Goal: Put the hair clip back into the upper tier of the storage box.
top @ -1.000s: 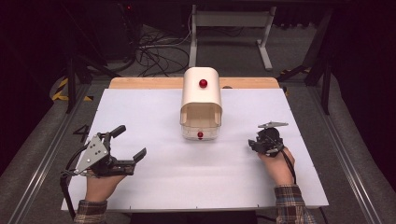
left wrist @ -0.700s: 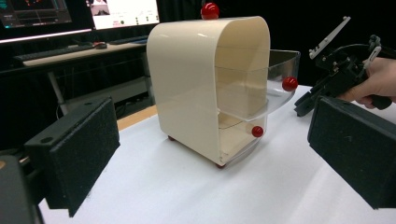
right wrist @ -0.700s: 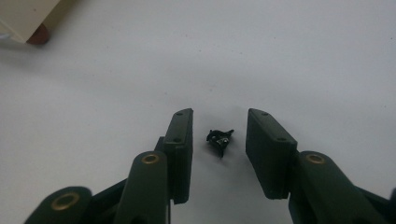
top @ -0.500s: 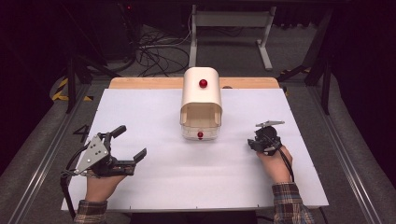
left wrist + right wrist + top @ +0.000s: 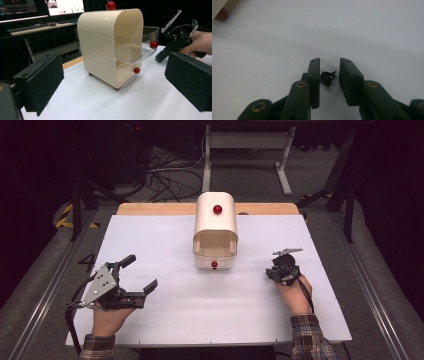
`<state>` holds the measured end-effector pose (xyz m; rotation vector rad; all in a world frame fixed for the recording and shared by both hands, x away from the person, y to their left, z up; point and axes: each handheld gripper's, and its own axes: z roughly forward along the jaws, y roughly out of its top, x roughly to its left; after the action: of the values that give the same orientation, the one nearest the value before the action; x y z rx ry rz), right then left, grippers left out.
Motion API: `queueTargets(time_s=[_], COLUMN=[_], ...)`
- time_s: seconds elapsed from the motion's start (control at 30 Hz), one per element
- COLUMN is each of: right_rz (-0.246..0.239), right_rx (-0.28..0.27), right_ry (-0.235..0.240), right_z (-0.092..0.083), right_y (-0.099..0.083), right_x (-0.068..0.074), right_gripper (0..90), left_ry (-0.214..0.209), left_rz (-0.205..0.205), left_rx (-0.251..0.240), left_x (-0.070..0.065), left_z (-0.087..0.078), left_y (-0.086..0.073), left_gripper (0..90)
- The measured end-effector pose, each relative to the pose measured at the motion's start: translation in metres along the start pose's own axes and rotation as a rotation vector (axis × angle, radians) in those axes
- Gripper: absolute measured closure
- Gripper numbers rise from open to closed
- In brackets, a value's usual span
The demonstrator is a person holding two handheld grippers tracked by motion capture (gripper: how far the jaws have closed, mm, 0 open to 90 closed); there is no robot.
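A cream box (image 5: pixel 215 220) with a rounded top stands at the table's middle back, a red knob (image 5: pixel 217 209) on its roof. It holds clear drawers, the lower one with a red knob (image 5: pixel 214 264). My left gripper (image 5: pixel 141 272) rests open at the front left, aimed at the box (image 5: pixel 105 42). My right gripper (image 5: pixel 278 272) points down at the table right of the box. Its jaws (image 5: pixel 330 61) have just been closing, and a small black piece (image 5: pixel 327 77) lies on the table between the pads with a gap still showing.
The white table top (image 5: pixel 170 240) has a wooden strip along its far edge. Metal rails run along both sides. Cables and a desk frame lie on the dark floor behind. In the left gripper view the right gripper (image 5: pixel 175 42) shows beyond the box.
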<state>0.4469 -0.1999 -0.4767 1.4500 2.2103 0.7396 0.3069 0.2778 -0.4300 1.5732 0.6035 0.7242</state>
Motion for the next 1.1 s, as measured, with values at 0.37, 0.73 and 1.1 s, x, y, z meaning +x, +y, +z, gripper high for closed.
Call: queueTargets(time_s=[0.37, 0.73, 1.1], right_rz=[0.013, 0.008, 0.009], right_rx=[0.002, 0.001, -0.051], right_ry=[0.004, 0.005, 0.006], right_z=[0.0004, 0.0004, -0.0083], right_y=[0.0008, 0.0009, 0.0018], right_x=[-0.0018, -0.0023, -0.0005], right_gripper=[78.3, 79.1, 79.2], left_ry=[-0.002, -0.003, -0.007], left_rz=[-0.003, -0.004, -0.003], left_rx=[0.003, 0.002, 0.005], left_x=[-0.0011, -0.0015, -0.0020], left_z=[0.0008, 0.0009, 0.0016], left_y=[-0.0006, -0.0005, -0.0007], left_gripper=[2.9, 2.9, 2.9])
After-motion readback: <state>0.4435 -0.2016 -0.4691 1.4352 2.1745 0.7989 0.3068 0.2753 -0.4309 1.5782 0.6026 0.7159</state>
